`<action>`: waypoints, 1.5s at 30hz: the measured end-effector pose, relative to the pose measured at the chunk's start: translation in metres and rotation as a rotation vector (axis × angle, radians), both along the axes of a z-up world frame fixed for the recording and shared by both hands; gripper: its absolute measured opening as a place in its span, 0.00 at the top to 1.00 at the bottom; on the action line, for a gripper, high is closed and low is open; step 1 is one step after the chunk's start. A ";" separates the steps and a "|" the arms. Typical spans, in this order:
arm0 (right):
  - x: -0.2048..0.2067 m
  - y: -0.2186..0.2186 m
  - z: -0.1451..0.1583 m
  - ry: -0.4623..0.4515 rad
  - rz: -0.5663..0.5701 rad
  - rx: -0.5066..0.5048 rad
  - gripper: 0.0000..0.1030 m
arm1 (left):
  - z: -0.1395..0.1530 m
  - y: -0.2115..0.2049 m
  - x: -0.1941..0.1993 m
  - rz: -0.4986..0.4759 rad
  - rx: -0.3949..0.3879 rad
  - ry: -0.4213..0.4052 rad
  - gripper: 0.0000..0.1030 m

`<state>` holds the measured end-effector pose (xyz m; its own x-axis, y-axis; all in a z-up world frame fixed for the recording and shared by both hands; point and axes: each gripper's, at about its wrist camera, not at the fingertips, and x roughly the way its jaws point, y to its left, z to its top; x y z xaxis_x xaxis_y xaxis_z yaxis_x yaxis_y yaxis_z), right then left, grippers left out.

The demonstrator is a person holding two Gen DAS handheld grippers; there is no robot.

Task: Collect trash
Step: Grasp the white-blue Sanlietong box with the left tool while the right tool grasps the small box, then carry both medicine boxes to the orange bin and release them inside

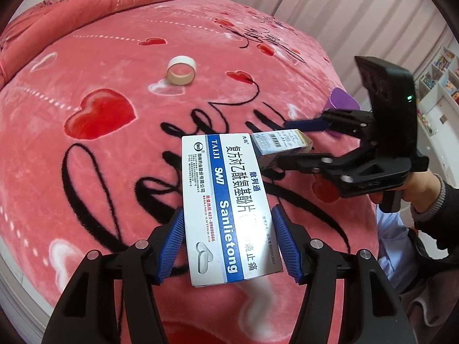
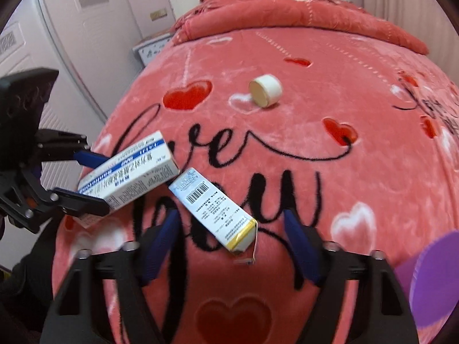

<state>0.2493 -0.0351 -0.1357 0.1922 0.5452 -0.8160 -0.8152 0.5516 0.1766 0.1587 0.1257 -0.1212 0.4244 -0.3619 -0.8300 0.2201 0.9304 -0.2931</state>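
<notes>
Left gripper (image 1: 228, 240): pads against a blue-white pill box (image 1: 226, 203). Right gripper (image 2: 231, 238): spread wide, gripping nothing, small carton (image 2: 212, 210) between fingers. Tape roll (image 1: 181, 71) on blanket (image 1: 86, 157).

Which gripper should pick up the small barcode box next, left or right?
Right. The right gripper is open with the small barcode box lying between its fingers; the left gripper is already shut on the blue and white medicine box.
</notes>
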 end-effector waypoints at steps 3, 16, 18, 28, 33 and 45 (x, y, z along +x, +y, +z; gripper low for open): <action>-0.002 0.002 -0.004 -0.009 0.016 -0.014 0.63 | -0.003 0.000 0.001 0.004 -0.004 0.006 0.40; -0.061 -0.075 0.053 0.003 -0.075 0.129 0.72 | 0.036 -0.041 -0.033 -0.049 0.013 -0.060 0.40; -0.072 -0.090 0.060 -0.001 -0.094 0.145 0.72 | 0.042 -0.054 -0.041 -0.073 0.026 -0.068 0.40; -0.134 -0.196 0.089 -0.030 -0.272 0.225 0.72 | 0.065 -0.135 -0.065 -0.226 0.038 -0.114 0.40; -0.156 -0.253 0.092 -0.042 -0.387 0.243 0.72 | 0.072 -0.191 -0.065 -0.340 0.038 -0.138 0.40; -0.211 -0.414 0.088 -0.080 -0.730 0.271 0.72 | 0.071 -0.346 -0.061 -0.657 0.035 -0.146 0.40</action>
